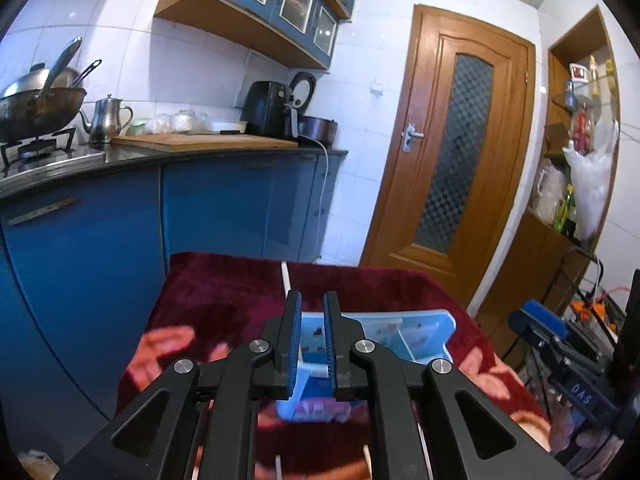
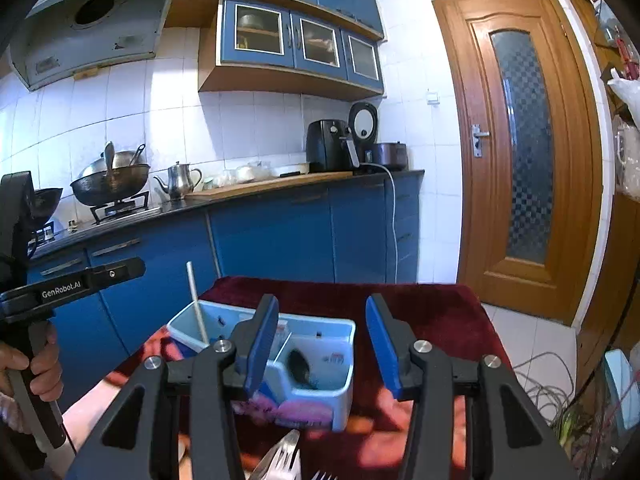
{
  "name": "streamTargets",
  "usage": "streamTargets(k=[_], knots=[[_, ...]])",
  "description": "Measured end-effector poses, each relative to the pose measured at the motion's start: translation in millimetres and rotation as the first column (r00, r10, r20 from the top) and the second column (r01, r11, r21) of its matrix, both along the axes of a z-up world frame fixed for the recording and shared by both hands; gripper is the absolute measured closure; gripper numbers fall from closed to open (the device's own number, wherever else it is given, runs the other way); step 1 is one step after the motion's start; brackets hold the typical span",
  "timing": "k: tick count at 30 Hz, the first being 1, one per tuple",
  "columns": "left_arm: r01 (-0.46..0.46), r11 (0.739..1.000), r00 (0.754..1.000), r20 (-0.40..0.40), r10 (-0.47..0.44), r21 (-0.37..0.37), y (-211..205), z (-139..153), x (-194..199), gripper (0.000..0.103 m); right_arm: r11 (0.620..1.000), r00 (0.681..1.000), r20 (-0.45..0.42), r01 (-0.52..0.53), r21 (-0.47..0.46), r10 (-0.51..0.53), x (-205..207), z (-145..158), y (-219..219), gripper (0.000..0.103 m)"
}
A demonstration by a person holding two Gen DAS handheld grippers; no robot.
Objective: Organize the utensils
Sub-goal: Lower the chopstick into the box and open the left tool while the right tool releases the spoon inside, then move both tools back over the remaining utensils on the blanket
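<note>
A light blue utensil holder with compartments stands on a dark red cloth. A white chopstick stands upright in its left compartment, and a dark spoon rests in the right one. My left gripper hovers just before the holder, its jaws a narrow gap apart with nothing between them, clear of the chopstick. My right gripper stands open in front of the holder, empty. Metal forks lie on the cloth below it. A hand grips the left tool's handle.
The cloth-covered table ends short of blue kitchen cabinets. A wok, a kettle and an air fryer sit on the counter. A wooden door is at the right, with cables on the floor.
</note>
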State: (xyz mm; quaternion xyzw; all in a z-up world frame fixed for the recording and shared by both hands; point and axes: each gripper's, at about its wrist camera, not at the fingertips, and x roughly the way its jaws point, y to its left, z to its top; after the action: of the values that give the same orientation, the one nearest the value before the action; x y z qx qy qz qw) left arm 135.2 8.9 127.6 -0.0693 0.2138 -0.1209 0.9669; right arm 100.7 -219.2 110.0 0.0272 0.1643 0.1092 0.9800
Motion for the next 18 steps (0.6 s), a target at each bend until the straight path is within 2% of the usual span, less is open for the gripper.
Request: streamTargets(k=[4, 9, 18], knots=[[0.021, 0.999, 0.999, -0.037, -0.02, 0.028, -0.3, -4.6, -15.6, 0.092, 1.0, 1.0, -0.031, -0.003, 0.002, 0.003, -14.7, -1.9, 0.0, 0.054], [0.039, 0.999, 0.995, -0.094, -0.037, 0.028, 5.4, -15.2, -29.9, 0.092, 1.0, 0.996, -0.083, -0.019, 0.002, 0.019, -27.4, -9.0, 0.9, 0.054], [0.024, 0.998, 0.97, -0.242, -0.011, 0.05, 13.6, -46.4, -36.7, 0.092, 1.0, 0.981, -0.195, -0.011, 0.017, 0.014, -44.6, -33.6, -4.8, 0.052]])
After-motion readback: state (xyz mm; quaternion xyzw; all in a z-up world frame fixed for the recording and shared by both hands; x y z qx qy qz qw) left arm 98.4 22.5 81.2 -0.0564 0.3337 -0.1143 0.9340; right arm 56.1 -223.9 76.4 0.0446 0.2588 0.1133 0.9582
